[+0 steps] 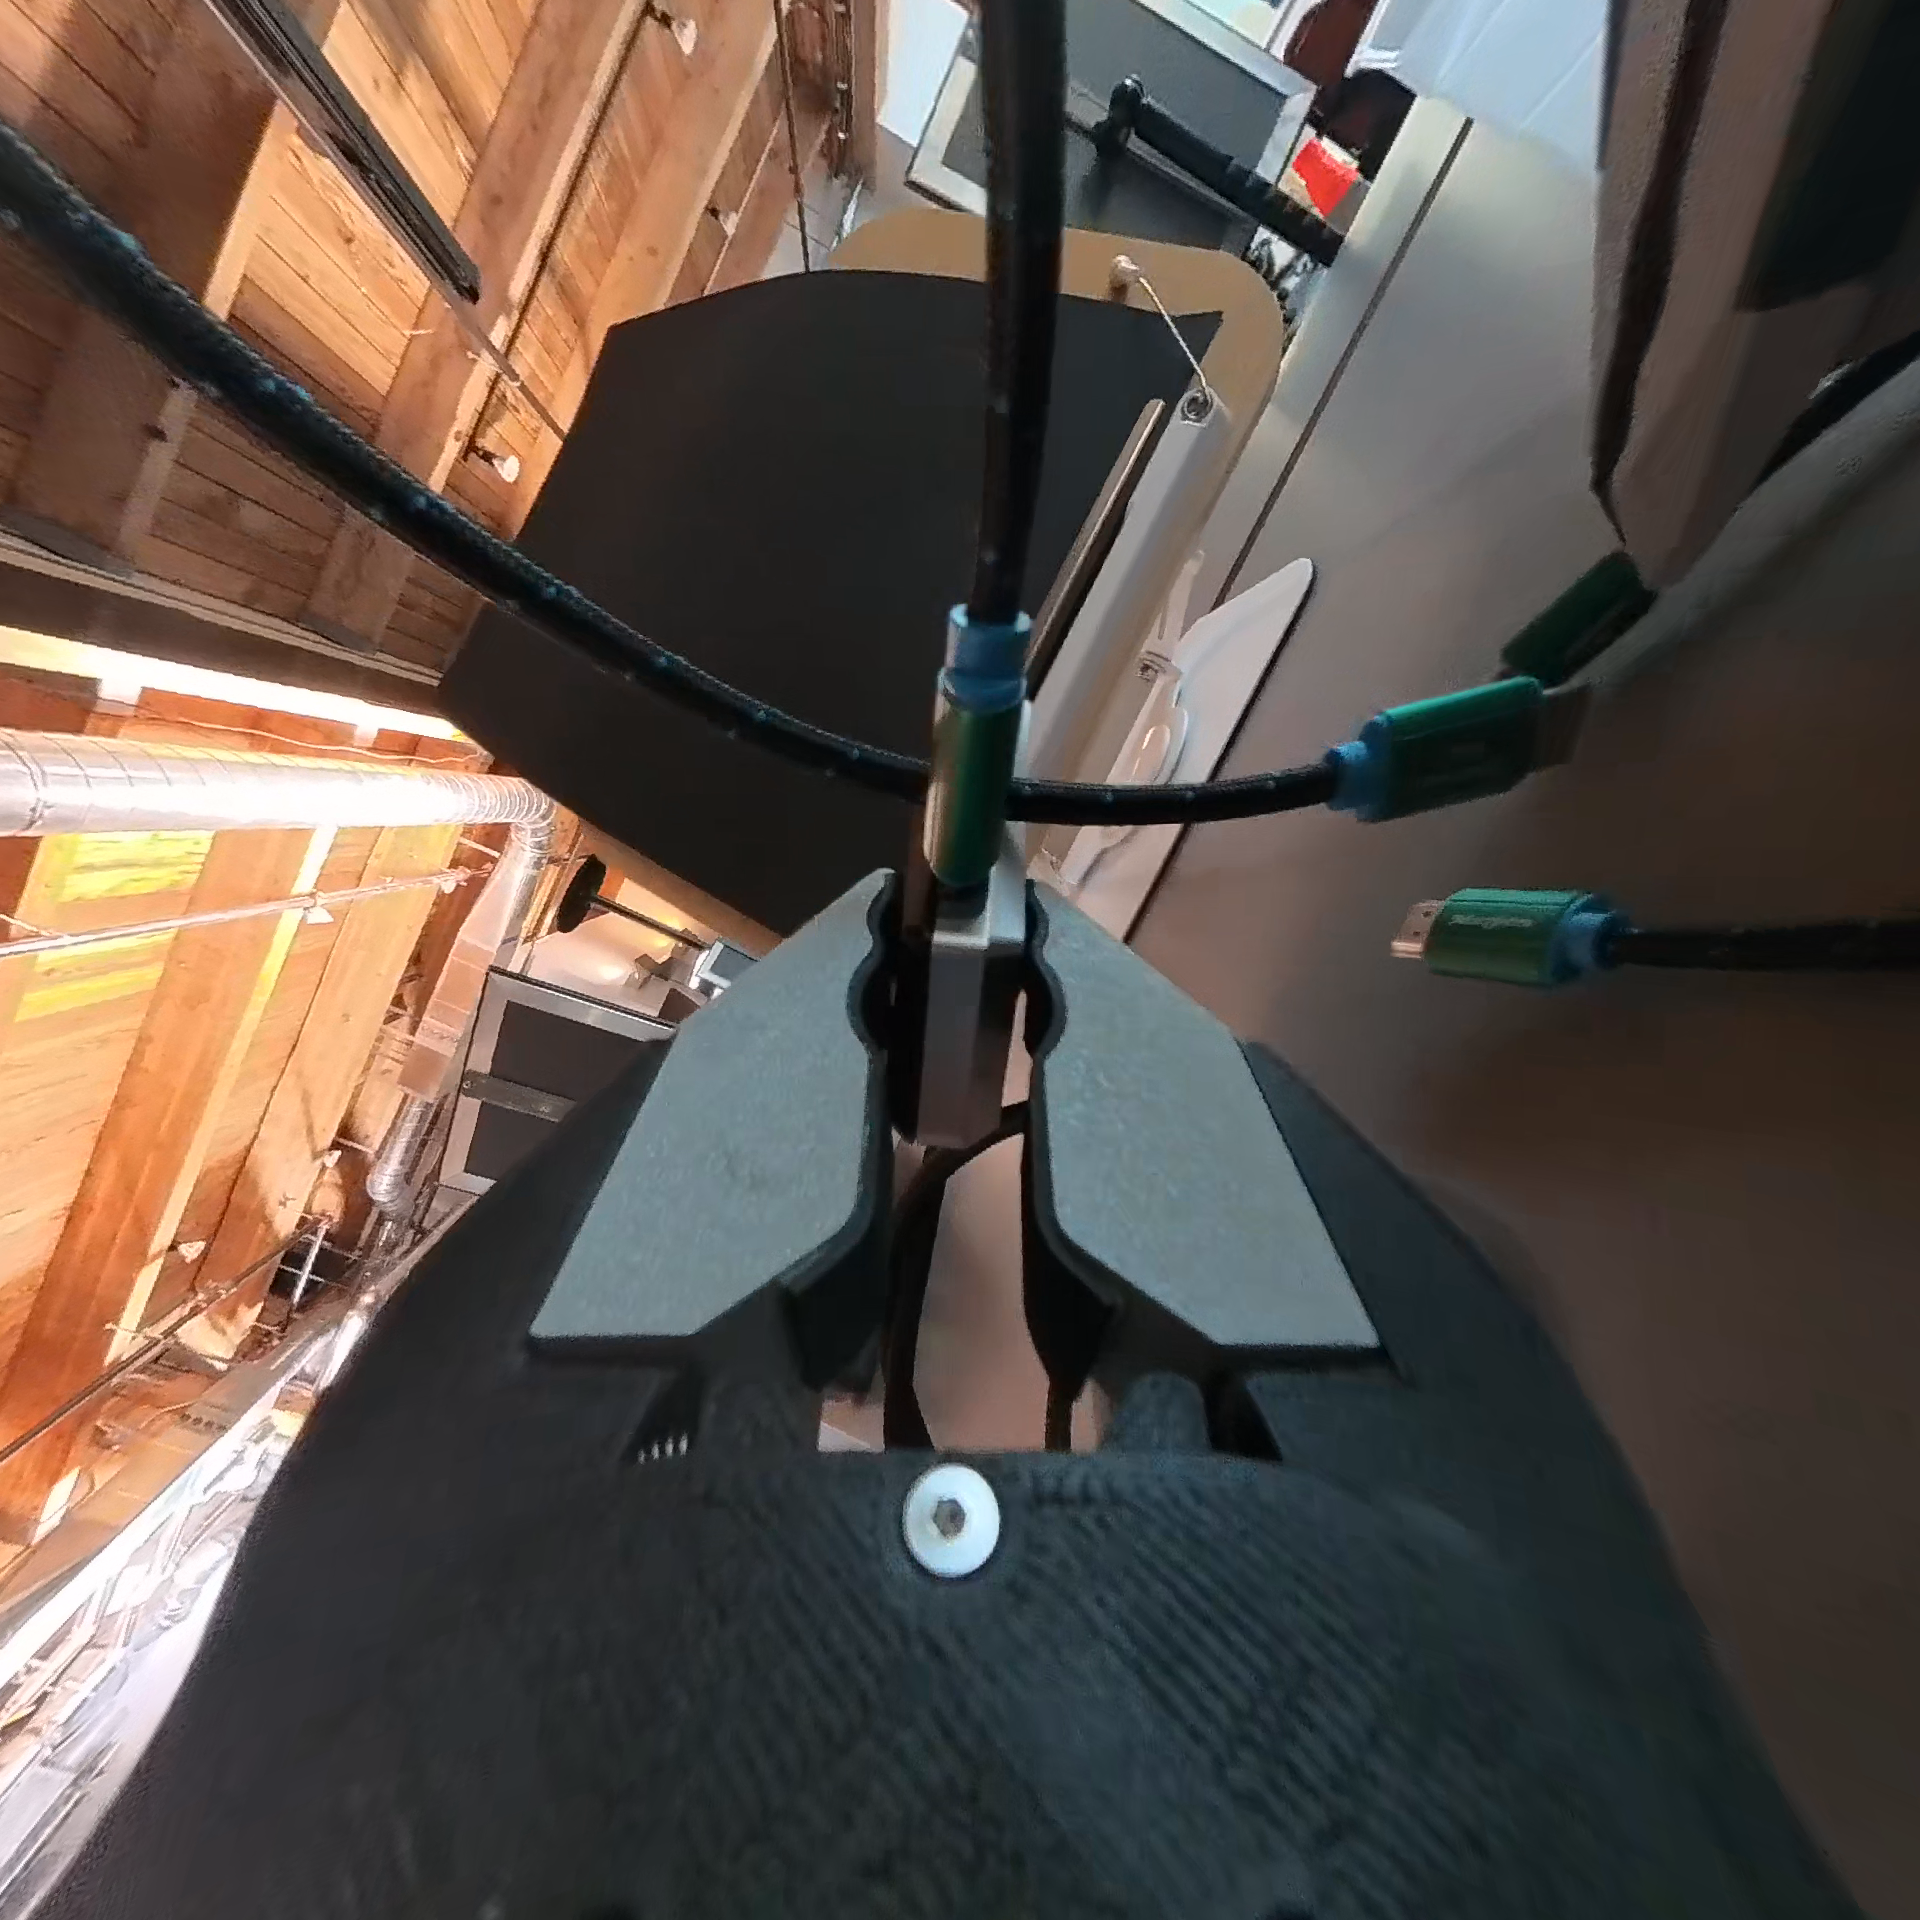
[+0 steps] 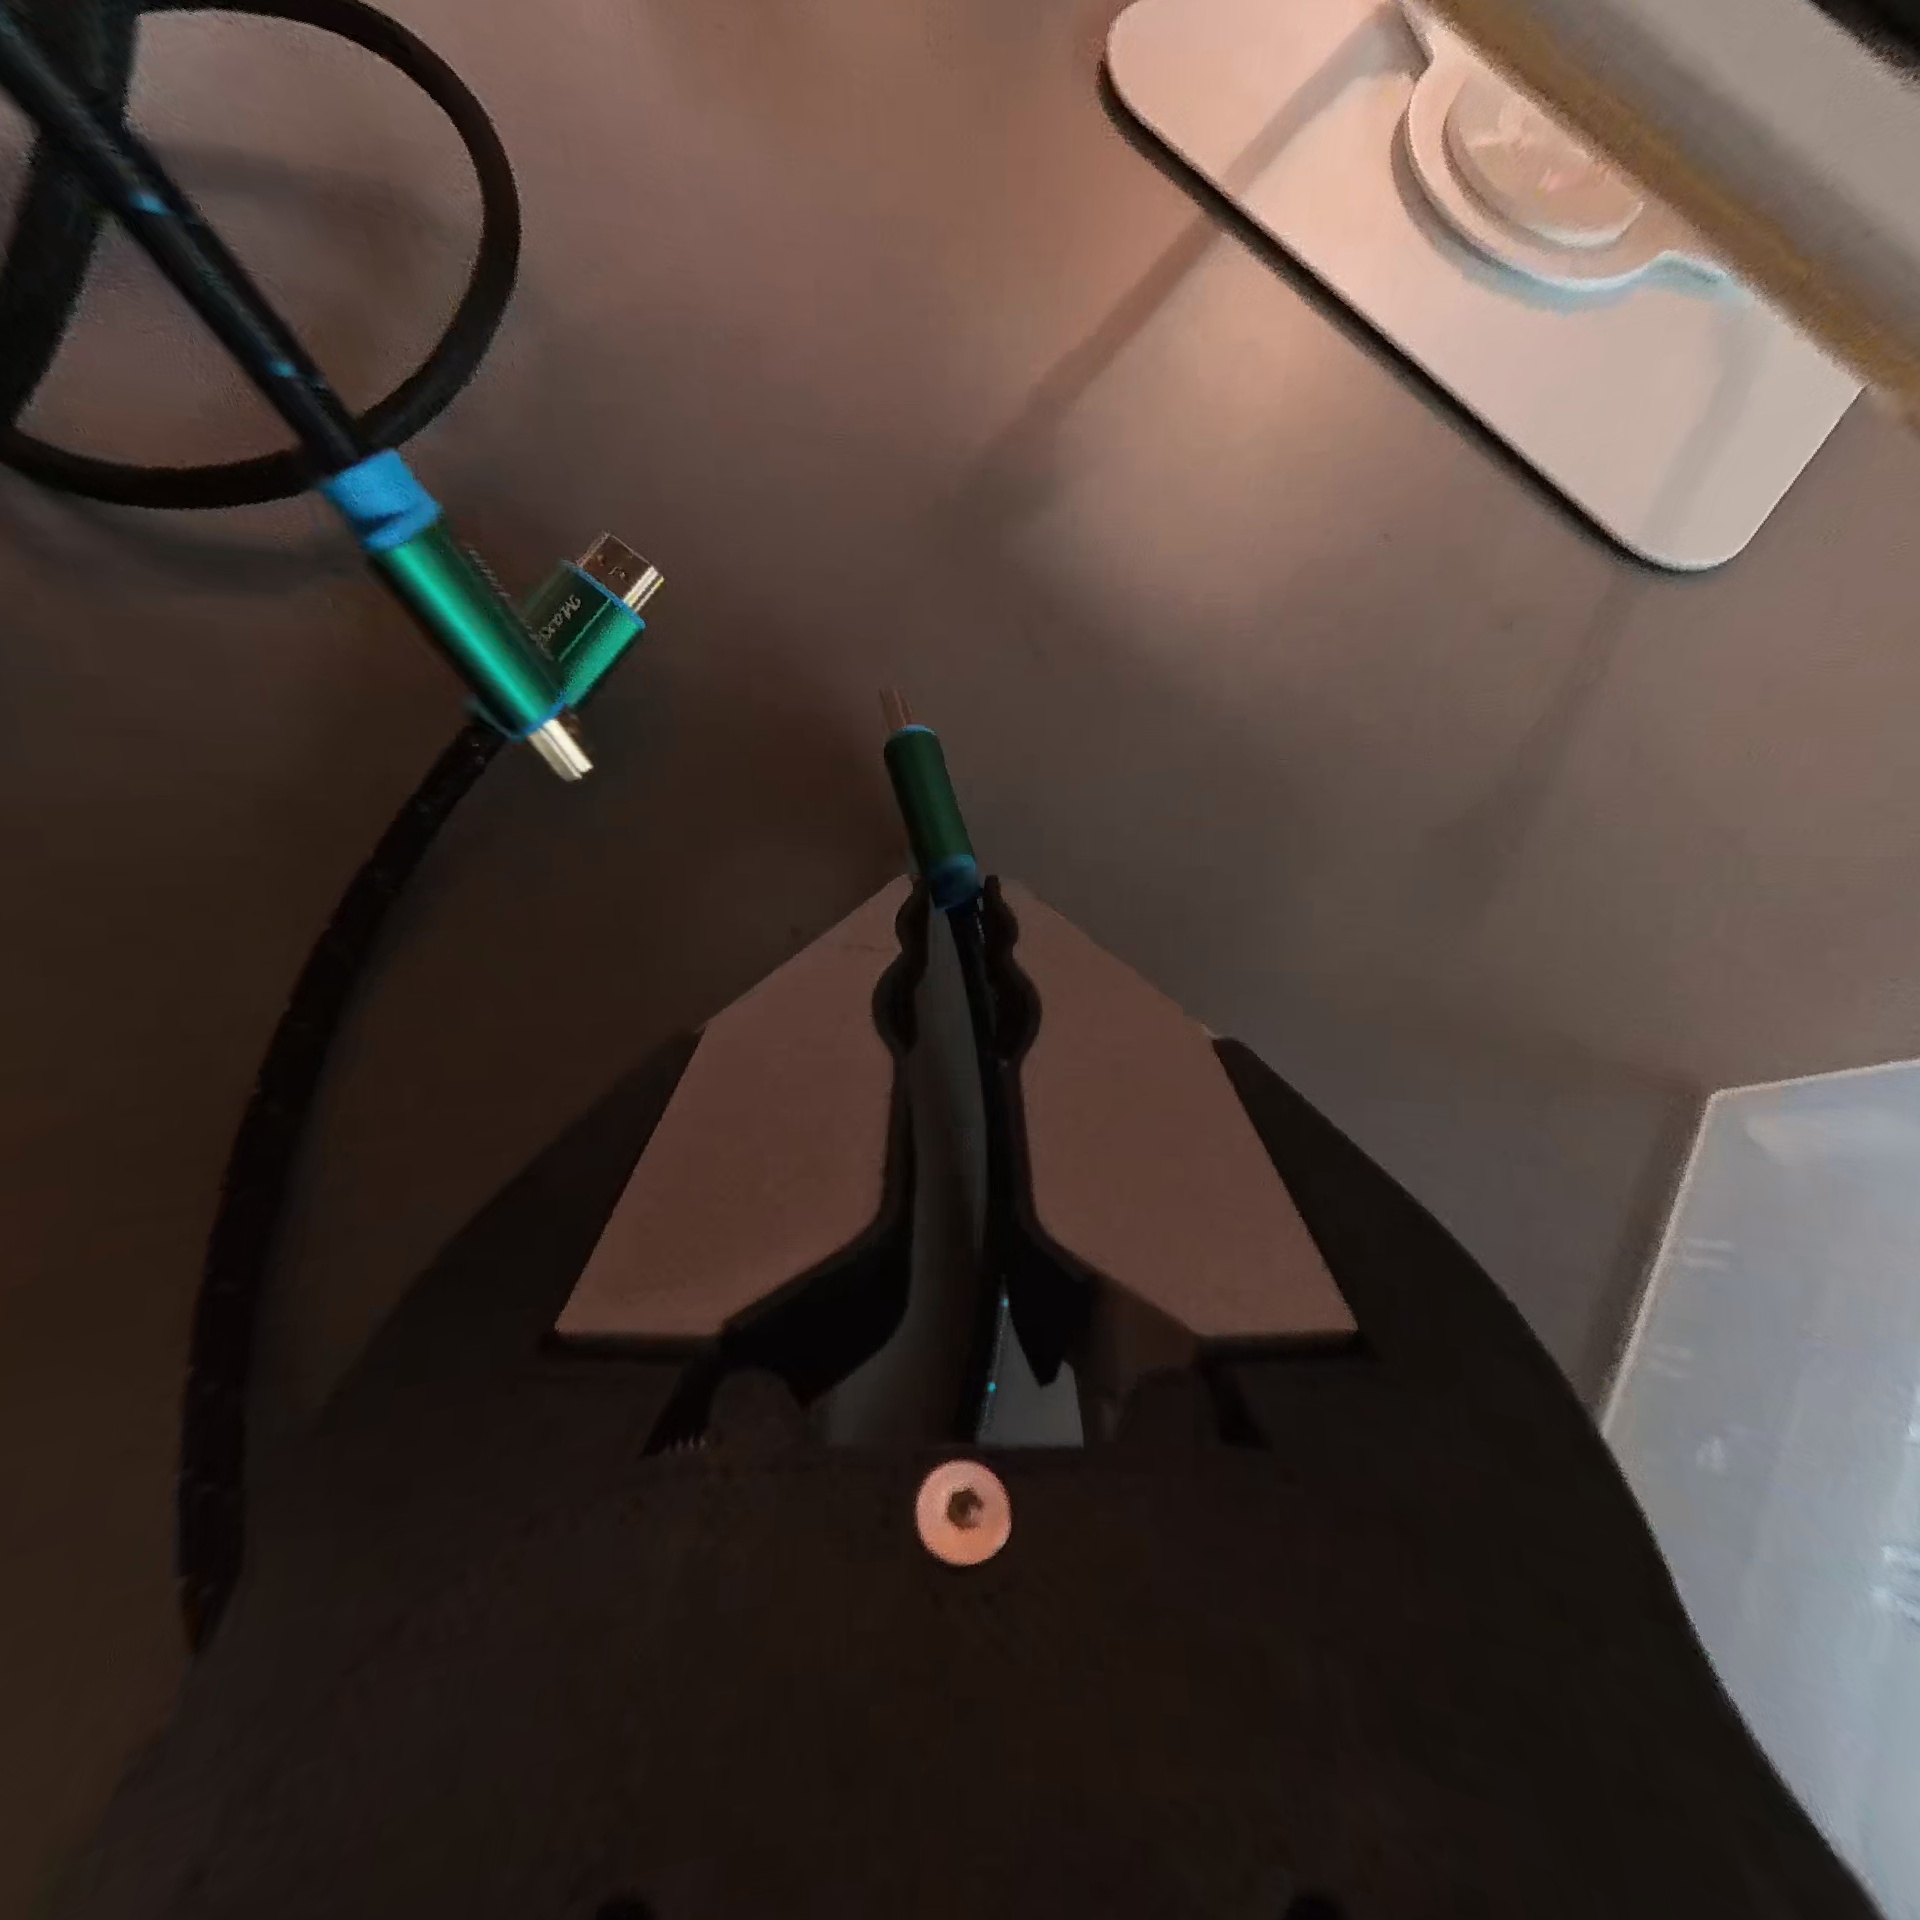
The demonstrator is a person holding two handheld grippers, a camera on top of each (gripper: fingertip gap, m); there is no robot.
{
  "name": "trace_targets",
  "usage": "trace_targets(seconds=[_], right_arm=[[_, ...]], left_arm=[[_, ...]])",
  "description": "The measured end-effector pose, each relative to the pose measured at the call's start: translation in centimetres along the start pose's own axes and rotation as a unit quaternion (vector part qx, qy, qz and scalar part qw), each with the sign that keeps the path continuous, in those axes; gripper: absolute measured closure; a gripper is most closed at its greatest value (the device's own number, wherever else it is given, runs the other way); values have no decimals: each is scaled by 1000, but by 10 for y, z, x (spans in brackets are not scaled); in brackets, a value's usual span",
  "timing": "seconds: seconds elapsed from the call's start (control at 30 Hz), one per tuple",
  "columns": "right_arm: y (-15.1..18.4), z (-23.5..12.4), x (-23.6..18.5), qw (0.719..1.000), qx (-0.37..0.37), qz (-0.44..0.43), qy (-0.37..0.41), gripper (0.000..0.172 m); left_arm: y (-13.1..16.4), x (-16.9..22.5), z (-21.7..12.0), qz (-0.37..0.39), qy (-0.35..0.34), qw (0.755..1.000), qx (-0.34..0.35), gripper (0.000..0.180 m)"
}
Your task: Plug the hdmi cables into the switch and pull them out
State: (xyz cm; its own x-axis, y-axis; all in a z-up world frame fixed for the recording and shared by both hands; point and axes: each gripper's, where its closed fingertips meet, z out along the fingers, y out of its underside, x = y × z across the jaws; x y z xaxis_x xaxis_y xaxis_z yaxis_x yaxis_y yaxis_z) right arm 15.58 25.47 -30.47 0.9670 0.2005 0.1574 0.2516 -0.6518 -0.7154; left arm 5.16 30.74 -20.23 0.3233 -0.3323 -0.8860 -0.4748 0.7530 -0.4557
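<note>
Left fingers (image 1: pixel 961 935) clamp the switch (image 1: pixel 961 1023); right fingers (image 2: pixel 951 914) pinch a cable (image 2: pixel 977 1039) behind its plug (image 2: pixel 925 800)

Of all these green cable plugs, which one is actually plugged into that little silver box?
The upright plug entering the silver box clamped in the left gripper. The other plugs hang free, metal tips bare.

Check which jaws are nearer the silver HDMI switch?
Left. The left jaws clamp the switch itself; the right jaws are off over the table, holding a green-plugged cable.

Grey switch (image 1: pixel 961 997) (1 green plug (image 1: pixel 966 800) inserted) held upright.
</note>
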Motion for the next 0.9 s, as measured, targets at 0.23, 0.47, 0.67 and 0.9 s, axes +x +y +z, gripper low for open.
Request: trace_targets(seconds=[0.23,0.47,0.67,0.9], right_arm=[[-29,-20,5,974,54,-178,132,167],[-60,-49,-5,926,136,-278,218,167],[-95,-124,17,841,253,-274,392,167],[-101,-157,-8,797,341,-316,386,168]], left_arm=[[24,-13,4,-42,-22,997,-55,161],[36,-18,5,-74,-25,994,-73,161],[36,-19,5,-72,-30,994,-79,161],[38,-21,3,-79,-34,993,-79,161]])
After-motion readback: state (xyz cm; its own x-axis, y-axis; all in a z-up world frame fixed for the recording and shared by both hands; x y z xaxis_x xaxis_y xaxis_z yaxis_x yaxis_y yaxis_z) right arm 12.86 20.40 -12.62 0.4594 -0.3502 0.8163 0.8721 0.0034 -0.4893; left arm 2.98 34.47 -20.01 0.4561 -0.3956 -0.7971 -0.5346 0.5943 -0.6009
